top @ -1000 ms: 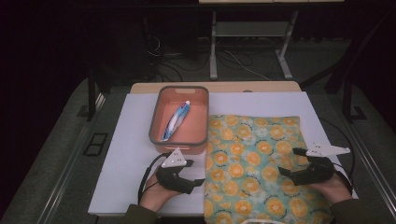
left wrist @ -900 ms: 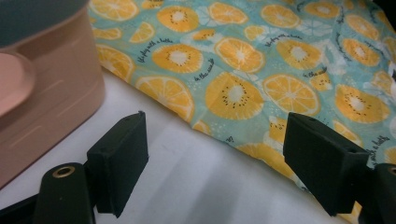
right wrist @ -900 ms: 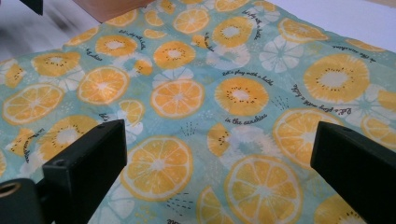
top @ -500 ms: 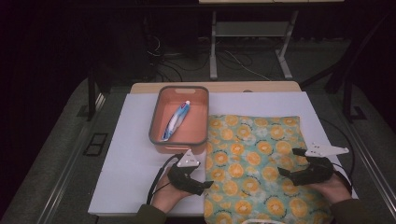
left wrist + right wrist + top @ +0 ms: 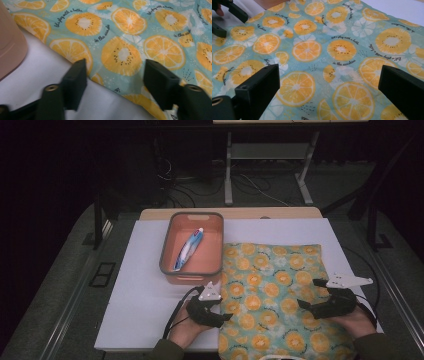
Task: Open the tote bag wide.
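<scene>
A teal cloth point(image 5: 272, 285) printed with orange slices lies flat on the right half of the white table top point(image 5: 140, 285). My left gripper point(image 5: 223, 312) is open at the cloth's left edge. In the left gripper view point(image 5: 115, 67) its jaws stand on either side of that edge, low over the cloth point(image 5: 155, 37). Over the cloth's right part my right gripper point(image 5: 307, 293) is open, and its own view point(image 5: 329, 72) has only the cloth point(image 5: 337, 50) between the wide jaws.
An orange bin point(image 5: 165, 255) with a grey rim stands just left of the cloth's far corner, with a blue and white tube point(image 5: 187, 250) inside. Its wall point(image 5: 10, 50) is close on the left in the left gripper view. Bare table lies left of the bin.
My left gripper has moved right, from the bare table to the cloth's left edge. The right gripper and the cloth have stayed put.
</scene>
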`<state>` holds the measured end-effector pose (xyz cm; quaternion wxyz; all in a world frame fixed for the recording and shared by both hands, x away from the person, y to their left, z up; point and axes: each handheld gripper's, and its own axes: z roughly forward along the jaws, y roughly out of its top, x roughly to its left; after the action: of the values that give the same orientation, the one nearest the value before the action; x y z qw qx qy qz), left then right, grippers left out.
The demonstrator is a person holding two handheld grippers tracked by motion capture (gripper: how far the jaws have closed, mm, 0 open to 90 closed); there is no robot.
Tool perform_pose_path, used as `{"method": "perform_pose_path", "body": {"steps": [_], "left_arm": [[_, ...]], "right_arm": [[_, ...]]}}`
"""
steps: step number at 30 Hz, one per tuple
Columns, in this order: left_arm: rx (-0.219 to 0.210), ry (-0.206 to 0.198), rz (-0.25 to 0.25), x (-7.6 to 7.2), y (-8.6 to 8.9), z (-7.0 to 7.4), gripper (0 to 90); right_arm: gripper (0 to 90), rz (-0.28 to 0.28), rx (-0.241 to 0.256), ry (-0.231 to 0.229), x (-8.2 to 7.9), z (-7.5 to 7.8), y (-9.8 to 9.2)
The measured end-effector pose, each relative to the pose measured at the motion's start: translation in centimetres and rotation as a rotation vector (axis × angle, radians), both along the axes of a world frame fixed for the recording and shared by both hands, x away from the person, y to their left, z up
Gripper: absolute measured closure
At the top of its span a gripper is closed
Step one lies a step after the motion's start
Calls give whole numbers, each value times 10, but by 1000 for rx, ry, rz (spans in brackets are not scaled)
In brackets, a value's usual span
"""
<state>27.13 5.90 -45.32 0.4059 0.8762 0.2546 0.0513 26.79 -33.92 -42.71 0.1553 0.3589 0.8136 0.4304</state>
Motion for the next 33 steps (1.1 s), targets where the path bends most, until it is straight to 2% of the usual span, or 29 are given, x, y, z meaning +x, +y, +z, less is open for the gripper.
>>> {"method": "perform_pose_path", "body": {"steps": [4, 8, 9, 12, 15, 17, 18, 19, 20, 21, 22, 23, 25, 28, 29, 30, 33], "left_arm": [[-12, 2, -50, -1, -2, 0, 643], [17, -22, -102, -1, -9, 0, 890], [18, -16, -96, -1, -10, 0, 892], [36, -43, -81, 2, -11, 2, 896], [32, -56, -61, 8, -11, 3, 897], [25, -68, -31, 17, -13, 5, 897], [24, -69, -15, 18, -13, 6, 896], [26, -84, 23, 18, -12, 7, 894], [27, -90, 31, 18, -10, 8, 889], [23, -101, 48, 17, -8, 9, 838], [24, -119, 92, 17, -6, 10, 750], [25, -119, 112, 18, -4, 10, 647], [27, -94, 142, 21, -3, 7, 508], [60, -61, 134, 22, -9, -1, 442], [61, -76, 133, 21, -10, -1, 429], [59, -79, 124, 21, -11, -1, 456], [44, -84, 98, 20, -11, -1, 646]], "right_arm": [[35, 0, -1, 2, 0, 0, 0], [35, -1, -4, 2, 0, 0, 0], [35, -1, -5, 2, 0, 0, 0], [35, 0, -4, -2, 0, 0, 0], [35, -3, -3, 0, 0, 0, 0], [35, 0, -3, -2, 0, 0, 0], [35, -1, -2, -2, 0, 0, 0], [35, -1, -2, -2, 0, 0, 0], [35, -2, 0, -2, -1, 0, -1], [35, -3, 1, -2, -1, 0, -1], [35, -4, 1, -2, 0, 0, -1], [35, -4, 0, -1, 0, 0, -1], [35, -1, -3, 0, 0, 0, -1], [35, 2, -5, -3, -1, 0, 0], [35, 0, -4, -4, -1, 0, 0], [35, 0, -4, -3, -1, 1, -1], [35, 0, -5, 1, 0, 0, 0]]}}
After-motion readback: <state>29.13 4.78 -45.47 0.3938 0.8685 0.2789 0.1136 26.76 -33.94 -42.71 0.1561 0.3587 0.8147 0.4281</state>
